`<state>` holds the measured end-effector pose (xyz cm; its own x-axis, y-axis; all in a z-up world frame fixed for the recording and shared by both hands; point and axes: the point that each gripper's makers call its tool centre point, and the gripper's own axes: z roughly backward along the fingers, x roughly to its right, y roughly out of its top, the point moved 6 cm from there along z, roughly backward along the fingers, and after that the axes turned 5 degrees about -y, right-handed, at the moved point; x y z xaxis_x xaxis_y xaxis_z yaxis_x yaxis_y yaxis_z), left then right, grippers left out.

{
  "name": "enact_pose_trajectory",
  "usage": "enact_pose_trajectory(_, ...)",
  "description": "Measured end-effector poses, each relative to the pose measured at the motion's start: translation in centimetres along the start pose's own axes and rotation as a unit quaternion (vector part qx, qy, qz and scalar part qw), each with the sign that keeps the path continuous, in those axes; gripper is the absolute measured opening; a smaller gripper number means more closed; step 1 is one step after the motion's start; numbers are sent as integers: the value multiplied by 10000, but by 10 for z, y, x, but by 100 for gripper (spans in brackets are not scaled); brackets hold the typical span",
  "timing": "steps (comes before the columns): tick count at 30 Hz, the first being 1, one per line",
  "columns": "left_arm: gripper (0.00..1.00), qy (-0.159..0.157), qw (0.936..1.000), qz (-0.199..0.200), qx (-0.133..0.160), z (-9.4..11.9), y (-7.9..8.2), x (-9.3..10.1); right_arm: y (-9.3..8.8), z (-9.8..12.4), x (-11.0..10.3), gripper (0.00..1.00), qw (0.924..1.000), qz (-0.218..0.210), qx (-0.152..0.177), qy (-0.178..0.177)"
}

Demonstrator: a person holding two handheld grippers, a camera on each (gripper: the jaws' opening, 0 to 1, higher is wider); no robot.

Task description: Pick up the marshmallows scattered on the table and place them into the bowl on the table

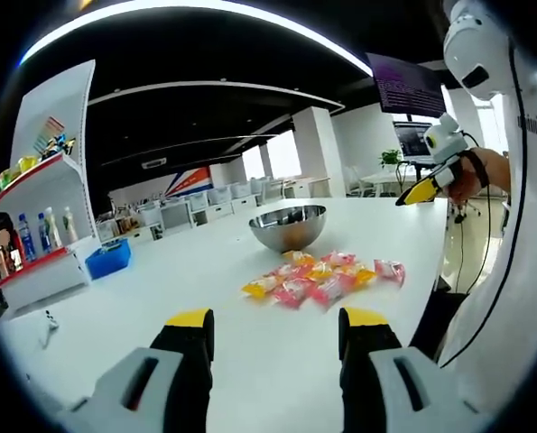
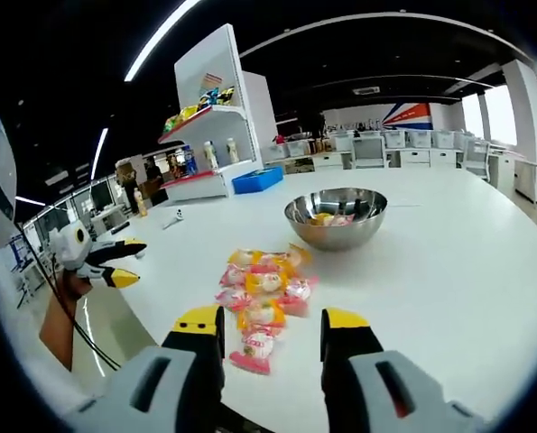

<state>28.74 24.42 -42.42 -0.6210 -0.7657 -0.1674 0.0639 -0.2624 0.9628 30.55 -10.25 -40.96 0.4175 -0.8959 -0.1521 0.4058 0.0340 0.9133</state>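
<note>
Jaws of both grippers gape empty, held level above the table (image 1: 142, 298) facing marshmallows (image 2: 263, 293).

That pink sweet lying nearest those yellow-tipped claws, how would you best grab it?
Probably across its narrow middle. The nearest pink marshmallow packet lies flat on the white table at the pile's near end, just ahead of the open right gripper, so come straight down from above, one jaw on either long side.

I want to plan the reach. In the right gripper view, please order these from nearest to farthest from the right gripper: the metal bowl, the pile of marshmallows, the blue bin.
1. Pile of marshmallows, just ahead of the right gripper.
2. Metal bowl, mid-table.
3. Blue bin, far edge by the shelf.
</note>
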Motion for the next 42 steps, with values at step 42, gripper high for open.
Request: enact_pose_trajectory(42, 56, 89, 10000, 45, 6, 7, -4, -3, -16, -20, -24, 45, 9988, 74, -450, 202)
